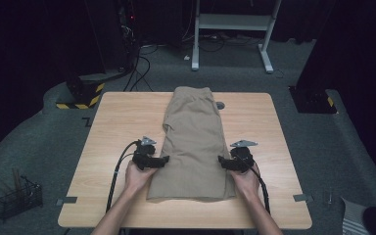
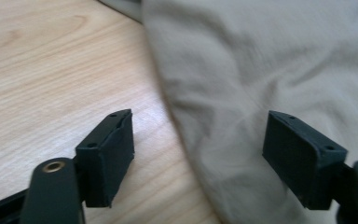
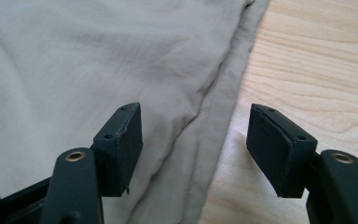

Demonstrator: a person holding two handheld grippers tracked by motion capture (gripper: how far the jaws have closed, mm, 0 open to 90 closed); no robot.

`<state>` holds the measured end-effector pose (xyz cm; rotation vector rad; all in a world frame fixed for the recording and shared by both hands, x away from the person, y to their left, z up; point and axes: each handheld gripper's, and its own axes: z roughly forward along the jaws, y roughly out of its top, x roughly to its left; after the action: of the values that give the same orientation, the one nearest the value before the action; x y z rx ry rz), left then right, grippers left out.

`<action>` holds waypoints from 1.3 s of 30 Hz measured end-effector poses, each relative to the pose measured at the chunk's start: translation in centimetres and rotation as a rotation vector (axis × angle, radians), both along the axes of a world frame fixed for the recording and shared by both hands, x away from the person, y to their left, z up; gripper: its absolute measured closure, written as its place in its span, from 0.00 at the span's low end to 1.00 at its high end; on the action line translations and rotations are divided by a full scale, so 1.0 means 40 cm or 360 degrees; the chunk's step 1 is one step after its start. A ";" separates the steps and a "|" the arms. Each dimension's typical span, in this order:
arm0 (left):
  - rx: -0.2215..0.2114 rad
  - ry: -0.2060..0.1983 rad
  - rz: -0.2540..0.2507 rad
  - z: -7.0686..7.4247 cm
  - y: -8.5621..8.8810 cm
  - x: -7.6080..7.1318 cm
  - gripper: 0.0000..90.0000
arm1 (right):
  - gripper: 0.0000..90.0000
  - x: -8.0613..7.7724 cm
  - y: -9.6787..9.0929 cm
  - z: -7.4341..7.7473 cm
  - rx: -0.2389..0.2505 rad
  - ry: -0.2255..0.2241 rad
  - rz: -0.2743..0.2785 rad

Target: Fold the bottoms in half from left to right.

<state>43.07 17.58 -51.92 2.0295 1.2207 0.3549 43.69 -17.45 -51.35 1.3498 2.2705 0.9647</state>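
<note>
Centrally, the khaki shorts (image 1: 194, 142) lie folded lengthwise on the tabletop (image 1: 112, 122). Left hand-held gripper (image 1: 165, 159) and right hand-held gripper (image 1: 221, 160) each straddle a side edge of the cloth, jaws spread wide, pads gripping nothing.

A light wooden bench (image 1: 112, 122) stands on grey carpet (image 1: 24, 147) in a dark room; a white frame (image 1: 232, 22) stands behind, with cables (image 1: 142, 68) across the floor.
</note>
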 end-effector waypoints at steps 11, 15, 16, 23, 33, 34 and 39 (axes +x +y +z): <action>0.0099 -0.0071 -0.0037 -0.002 -0.044 -0.013 0.39 | 0.48 -0.007 0.029 -0.014 -0.0082 -0.0063 0.0057; 0.0104 -0.0071 -0.0033 0.000 -0.050 -0.016 0.46 | 0.61 -0.012 0.035 -0.011 -0.0078 -0.0065 0.0097; 0.0107 -0.0071 -0.0029 0.000 -0.050 -0.016 0.48 | 0.62 -0.013 0.036 -0.011 -0.0079 -0.0067 0.0106; 0.0071 -0.0090 -0.0001 -0.002 -0.044 -0.021 0.67 | 0.74 -0.012 0.038 -0.008 -0.0077 -0.0054 0.0153; -0.0014 -0.0037 -0.0046 -0.002 -0.037 -0.020 0.90 | 0.92 -0.017 0.043 -0.009 -0.0068 -0.0070 0.0215; -0.0028 -0.0029 -0.0049 -0.002 -0.035 -0.018 0.92 | 0.93 -0.019 0.046 -0.009 -0.0079 -0.0079 0.0217; -0.0081 0.0000 -0.0081 -0.004 -0.022 -0.014 0.96 | 0.96 -0.020 0.043 -0.012 -0.0074 -0.0101 0.0247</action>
<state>42.50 16.70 -52.08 2.0131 1.1644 0.2964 42.91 -15.73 -51.83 1.1213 2.3620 0.9825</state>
